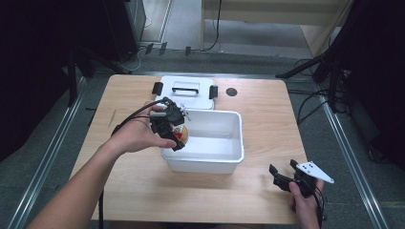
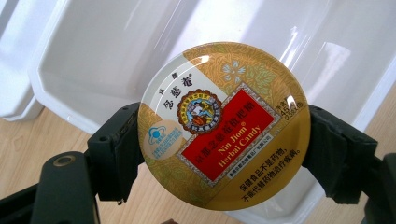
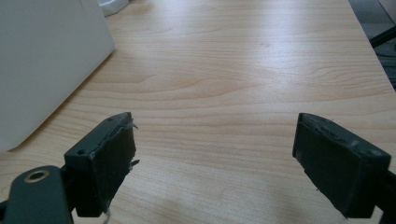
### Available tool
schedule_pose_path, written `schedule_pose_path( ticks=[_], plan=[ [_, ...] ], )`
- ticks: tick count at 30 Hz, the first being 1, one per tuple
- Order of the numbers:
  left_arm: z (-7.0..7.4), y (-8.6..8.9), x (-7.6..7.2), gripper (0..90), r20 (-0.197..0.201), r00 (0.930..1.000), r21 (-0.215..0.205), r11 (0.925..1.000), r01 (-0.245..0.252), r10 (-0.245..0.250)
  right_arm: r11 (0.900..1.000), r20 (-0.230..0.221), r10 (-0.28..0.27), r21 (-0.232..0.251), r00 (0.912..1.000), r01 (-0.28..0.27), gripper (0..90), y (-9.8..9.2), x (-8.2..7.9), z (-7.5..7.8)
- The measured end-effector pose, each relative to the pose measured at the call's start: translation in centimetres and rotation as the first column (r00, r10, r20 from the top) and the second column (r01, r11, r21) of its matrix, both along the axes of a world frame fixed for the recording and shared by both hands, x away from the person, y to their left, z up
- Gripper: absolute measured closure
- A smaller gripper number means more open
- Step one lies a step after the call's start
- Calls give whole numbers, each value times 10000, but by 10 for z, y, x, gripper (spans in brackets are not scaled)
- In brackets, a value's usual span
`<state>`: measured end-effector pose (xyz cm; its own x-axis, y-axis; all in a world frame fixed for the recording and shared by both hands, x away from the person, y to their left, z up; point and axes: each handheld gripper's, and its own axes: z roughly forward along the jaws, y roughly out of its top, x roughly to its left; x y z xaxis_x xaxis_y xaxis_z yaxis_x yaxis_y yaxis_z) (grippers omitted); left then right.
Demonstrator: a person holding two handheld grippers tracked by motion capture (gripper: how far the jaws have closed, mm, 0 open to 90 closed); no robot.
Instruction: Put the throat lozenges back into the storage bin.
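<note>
From the high view, the left gripper (image 1: 173,128) hangs over the near-left corner of the white bin (image 1: 224,162), at about nine o'clock from the bin's middle, with a round candy tin (image 1: 181,134) pinched in it just at the rim. The bin's lid (image 1: 187,93), handle up, lies flat on the wooden table (image 1: 267,105) at twelve o'clock, touching or just behind the bin. The right gripper (image 1: 285,180) rests low at about four o'clock, well apart from the bin, its jaws spread with nothing between them.

In the left gripper view the tin (image 2: 223,133) sits face-on, gold and red, gripped edge to edge by both jaws; the bin's bare inside (image 2: 98,56) lies behind it from ten to two o'clock. My guess is the tin is going in. To do that well I would carry it further past the rim, towards the middle of the floor, and lower it before letting go; a smooth round tin dropped from up there could roll or clatter against a wall.

In the right gripper view the jaws stand wide over bare table (image 3: 233,70), the bin's outer wall (image 3: 46,60) at ten o'clock. That hand seems well placed to stay clear, or to steady the bin if it slides.
</note>
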<state>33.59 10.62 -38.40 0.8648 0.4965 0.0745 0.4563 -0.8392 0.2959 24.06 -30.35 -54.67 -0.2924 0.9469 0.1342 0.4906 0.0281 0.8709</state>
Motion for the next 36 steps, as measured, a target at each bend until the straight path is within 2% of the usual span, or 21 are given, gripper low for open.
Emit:
schedule_pose_path(
  ticks=[7,18,27,36],
  plan=[
    [-7,-1,2,213,-15,10000,87,9999,61,-61,10000,-3,12,4,10000,-12,134,0,0,0],
    [-14,1,5,213,-141,9998,-73,9999,145,-146,10000,-17,45,9,10000,-45,135,0,0,0],
    [-22,0,7,212,-165,9991,-36,9993,382,-383,10000,-14,56,5,10000,-55,135,0,0,0],
    [-34,-2,12,212,-371,9986,8,9993,365,-364,10000,-22,70,25,10000,-70,135,0,0,0]
  ],
)
